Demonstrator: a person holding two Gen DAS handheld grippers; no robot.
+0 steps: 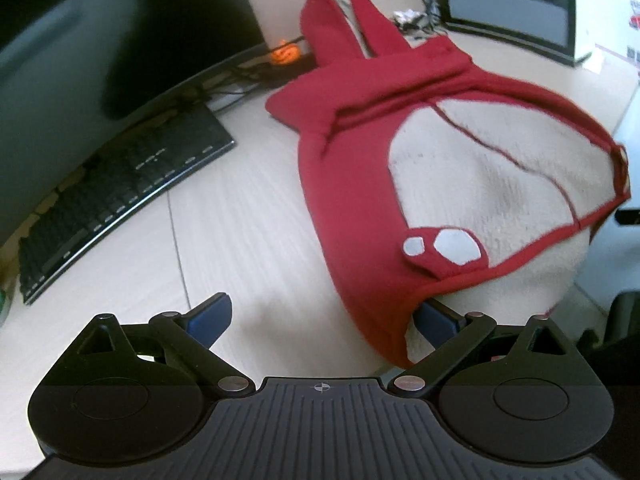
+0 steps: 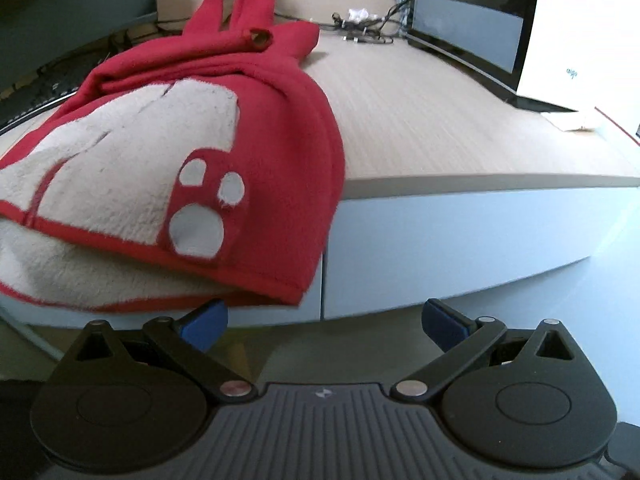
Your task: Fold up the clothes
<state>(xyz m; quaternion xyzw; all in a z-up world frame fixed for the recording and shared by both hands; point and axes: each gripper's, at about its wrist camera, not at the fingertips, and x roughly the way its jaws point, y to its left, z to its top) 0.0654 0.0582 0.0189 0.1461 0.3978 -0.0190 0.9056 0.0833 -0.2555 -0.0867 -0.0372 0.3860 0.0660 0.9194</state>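
Garment (image 1: 352,208), red with cream fleece lining, lies on the desk (image 1: 224,216) with its long axis running from the near edge back toward the keyboard (image 1: 120,196); the left gripper (image 1: 320,316), jaws wide and empty, sits nearest its hem, while the right gripper (image 2: 324,320), likewise spread and empty, hangs below the desk edge.

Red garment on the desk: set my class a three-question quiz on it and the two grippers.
1. True or false: the left gripper is clamped on the red garment.
2. Which lies left of the garment in the left wrist view: A keyboard, B mug, C book?
3. What does the garment's near edge overhang in the right wrist view?

Key: 1 false, both the left and right gripper are open; 2 A; 3 the desk edge.
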